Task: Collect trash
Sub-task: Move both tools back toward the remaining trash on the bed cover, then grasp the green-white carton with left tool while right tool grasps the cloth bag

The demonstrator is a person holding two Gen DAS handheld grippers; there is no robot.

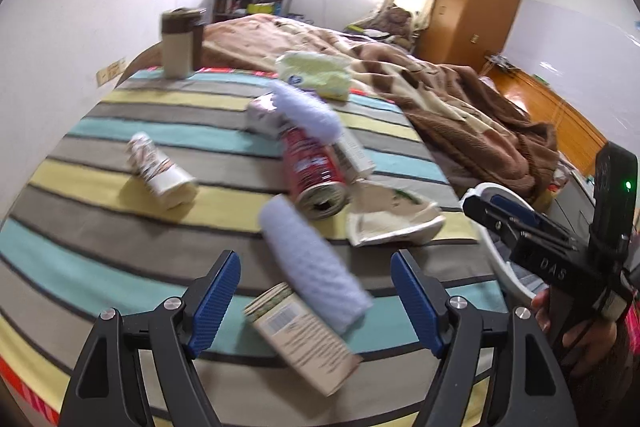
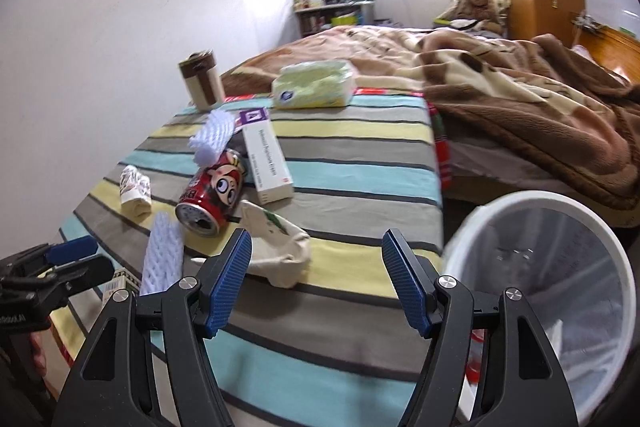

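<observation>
Trash lies scattered on a striped bedspread (image 1: 120,131). My left gripper (image 1: 316,287) is open above a beige carton (image 1: 304,339) and a white foam net (image 1: 312,259), with neither pad touching them. Beyond lie a red can (image 1: 316,171), a crushed paper bowl (image 1: 392,219), a crumpled cup (image 1: 160,171) and a long white box (image 1: 354,151). My right gripper (image 2: 316,259) is open and empty over the bed's near edge, just past the crushed paper bowl (image 2: 280,251) and left of the white bin (image 2: 540,287). The red can (image 2: 212,195) lies further left.
A tissue pack (image 2: 312,85) and a brown-and-cream flask (image 2: 202,77) stand at the far end of the striped cover. A brown blanket (image 2: 520,99) covers the bed on the right. The left gripper (image 2: 102,255) shows at the lower left of the right wrist view.
</observation>
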